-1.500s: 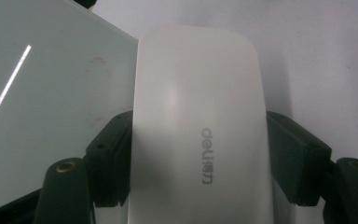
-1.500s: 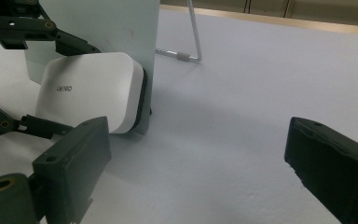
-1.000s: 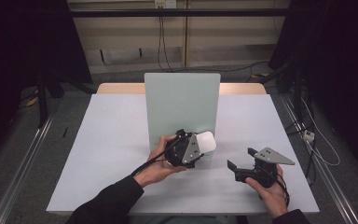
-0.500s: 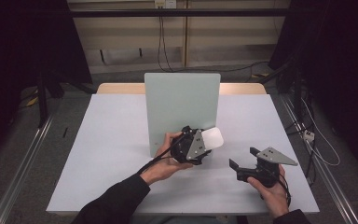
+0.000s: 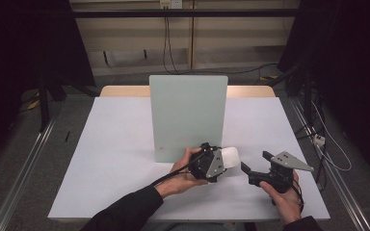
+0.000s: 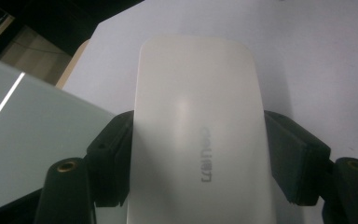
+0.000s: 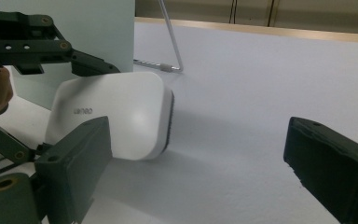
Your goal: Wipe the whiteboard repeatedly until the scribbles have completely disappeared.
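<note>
Eraser (image 5: 230,157) — white, rounded — sits pinched between the left gripper (image 5: 220,162) jaws, just off the upright pale-green board (image 5: 188,115), above the table (image 5: 115,144). Right gripper (image 5: 256,167) hovers nearby, jaws spread — bare tabletop reaches its right edge.

Dim room, beige back wall (image 5: 125,33) with hanging cables (image 5: 166,43), grey floor (image 5: 19,144), dark side curtains (image 5: 24,43).

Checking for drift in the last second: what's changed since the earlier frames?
The left tool, shut on the white eraser, carried it rightward along the board's front toward the right tool. Grip unchanged. The right tool stayed open, nearly still; the board didn't move.
</note>
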Demonstrator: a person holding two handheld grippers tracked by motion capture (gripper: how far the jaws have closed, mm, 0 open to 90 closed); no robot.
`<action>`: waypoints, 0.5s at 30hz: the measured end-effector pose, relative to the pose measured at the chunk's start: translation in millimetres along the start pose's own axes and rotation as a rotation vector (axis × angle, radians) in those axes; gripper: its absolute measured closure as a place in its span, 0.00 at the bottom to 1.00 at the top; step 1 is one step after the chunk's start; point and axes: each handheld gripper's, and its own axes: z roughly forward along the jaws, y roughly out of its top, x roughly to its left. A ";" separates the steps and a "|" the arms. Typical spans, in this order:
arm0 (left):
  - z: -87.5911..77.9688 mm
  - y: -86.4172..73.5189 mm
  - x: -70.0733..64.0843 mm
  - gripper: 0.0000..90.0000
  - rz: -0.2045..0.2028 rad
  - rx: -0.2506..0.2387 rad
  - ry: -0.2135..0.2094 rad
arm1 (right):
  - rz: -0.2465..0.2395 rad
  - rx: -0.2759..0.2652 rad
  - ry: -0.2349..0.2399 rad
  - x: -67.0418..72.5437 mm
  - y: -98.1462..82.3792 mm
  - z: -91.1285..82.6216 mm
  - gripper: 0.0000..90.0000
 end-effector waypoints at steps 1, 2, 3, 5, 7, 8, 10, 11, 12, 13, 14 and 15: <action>1.4 0.0 -1.1 0.34 0.005 -0.001 -0.004 | 0.000 0.002 0.001 0.3 0.0 0.1 0.08; 2.1 -0.1 -1.6 0.34 0.009 0.000 -0.005 | 0.003 0.004 0.002 0.6 0.0 0.1 0.08; 2.2 -0.1 -1.6 0.34 0.007 0.000 -0.007 | 0.002 0.003 0.002 0.7 0.0 0.1 0.08; 0.4 0.2 -0.1 0.34 -0.005 -0.007 -0.012 | 0.002 0.003 0.003 0.5 0.0 0.0 0.08; -3.1 0.8 2.5 0.34 0.008 -0.003 0.001 | 0.001 0.000 0.003 0.1 -0.1 0.1 0.08; -5.2 0.6 4.3 0.34 0.008 -0.002 0.004 | 0.000 0.000 0.004 0.0 -0.1 0.0 0.08; -11.7 0.2 9.2 0.34 -0.004 -0.007 0.021 | 0.002 0.002 0.005 0.4 -0.2 -0.1 0.08; -15.4 0.0 13.0 0.34 -0.010 -0.013 0.028 | 0.003 0.002 0.006 0.5 -0.2 0.0 0.08; -19.1 -0.3 16.0 0.34 -0.012 -0.015 0.037 | 0.002 0.003 0.005 0.7 -0.1 0.1 0.08; -22.9 -0.6 18.9 0.34 -0.013 -0.017 0.047 | 0.004 0.005 0.005 0.9 -0.2 0.3 0.08; -27.0 -1.1 22.1 0.34 -0.015 -0.018 0.053 | 0.006 0.003 0.007 1.1 -0.2 0.6 0.08; -31.3 -2.3 26.1 0.34 -0.030 -0.030 0.060 | 0.005 0.003 0.007 1.3 -0.2 0.7 0.08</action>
